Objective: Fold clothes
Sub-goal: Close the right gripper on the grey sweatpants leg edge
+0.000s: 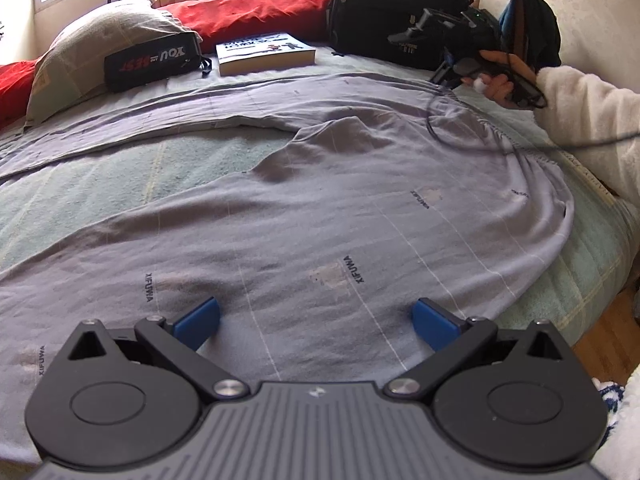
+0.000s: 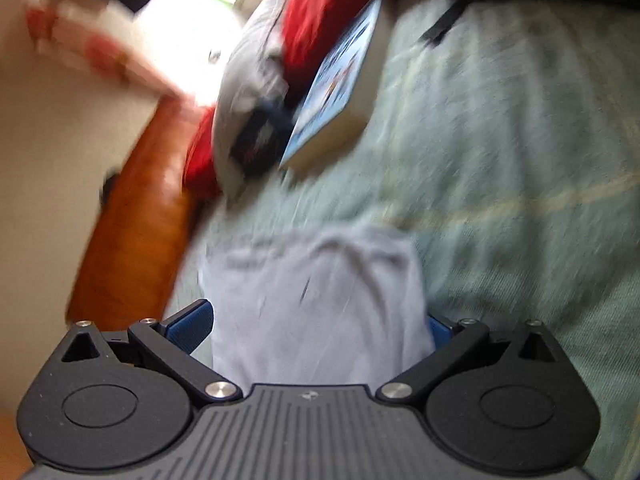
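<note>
Your left gripper [image 1: 316, 320] hovers wide open and empty above the near garment [image 1: 320, 208] spread on the bed [image 1: 120, 168], while your right gripper [image 2: 320, 328], open, straddles its far-right edge, apparently for folding.

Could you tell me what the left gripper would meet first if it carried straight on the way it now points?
Most likely the lilac garment spread on the bed: the left gripper hovers open, low over it. Depth is unclear; if it skimmed above the cloth, the book lies further along that line.
</note>
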The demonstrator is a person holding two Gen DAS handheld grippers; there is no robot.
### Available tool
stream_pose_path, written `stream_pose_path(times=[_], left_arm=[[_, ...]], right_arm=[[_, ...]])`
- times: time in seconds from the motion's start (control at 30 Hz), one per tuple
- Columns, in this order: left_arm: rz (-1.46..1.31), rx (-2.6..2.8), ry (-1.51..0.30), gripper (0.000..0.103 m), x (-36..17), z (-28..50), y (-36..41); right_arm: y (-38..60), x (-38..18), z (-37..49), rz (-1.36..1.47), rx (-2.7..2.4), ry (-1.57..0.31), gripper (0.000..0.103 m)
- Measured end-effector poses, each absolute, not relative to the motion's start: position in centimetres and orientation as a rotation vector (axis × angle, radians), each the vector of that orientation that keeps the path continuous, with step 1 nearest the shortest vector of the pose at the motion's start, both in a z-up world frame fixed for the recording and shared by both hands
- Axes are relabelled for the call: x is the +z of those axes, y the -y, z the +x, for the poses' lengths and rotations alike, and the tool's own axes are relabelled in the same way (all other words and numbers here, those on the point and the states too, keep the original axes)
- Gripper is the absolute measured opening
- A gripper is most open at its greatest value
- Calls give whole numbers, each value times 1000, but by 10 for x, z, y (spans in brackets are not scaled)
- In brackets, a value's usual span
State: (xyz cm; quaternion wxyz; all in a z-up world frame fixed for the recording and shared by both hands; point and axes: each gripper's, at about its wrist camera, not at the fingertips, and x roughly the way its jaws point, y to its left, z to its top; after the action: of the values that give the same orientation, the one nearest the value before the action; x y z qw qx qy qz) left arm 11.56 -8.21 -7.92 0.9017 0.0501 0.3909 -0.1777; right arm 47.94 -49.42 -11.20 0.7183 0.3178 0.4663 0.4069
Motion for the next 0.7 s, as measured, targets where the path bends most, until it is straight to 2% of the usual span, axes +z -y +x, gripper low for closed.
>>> stream_pose_path(times=[0.33,0.47,0.53,0.57,0.6,0.63,0.7], left_arm=[[86,-378,-790,102,-82,119,80],[81,-375,-784,102,-82,118,79],[78,-375,-777,102,-84,117,79],[79,-375,-775,102,-84,116,79],[81,-375,-775,102,-84,116,79],[83,-376,-776,102,-84,116,79],[84,-377,-777,102,-83,116,79]], right_arm=[[504,-125,495,800,949,-1008,100],[491,-114,486,656,916,-1045,91],[496,-118,488,657,877,-1045,71],[500,-121,490,667,848,-1047,50],[504,-125,490,667,814,-1053,21],[506,-129,490,653,778,-1059,4],[509,-135,486,659,759,-1038,2]])
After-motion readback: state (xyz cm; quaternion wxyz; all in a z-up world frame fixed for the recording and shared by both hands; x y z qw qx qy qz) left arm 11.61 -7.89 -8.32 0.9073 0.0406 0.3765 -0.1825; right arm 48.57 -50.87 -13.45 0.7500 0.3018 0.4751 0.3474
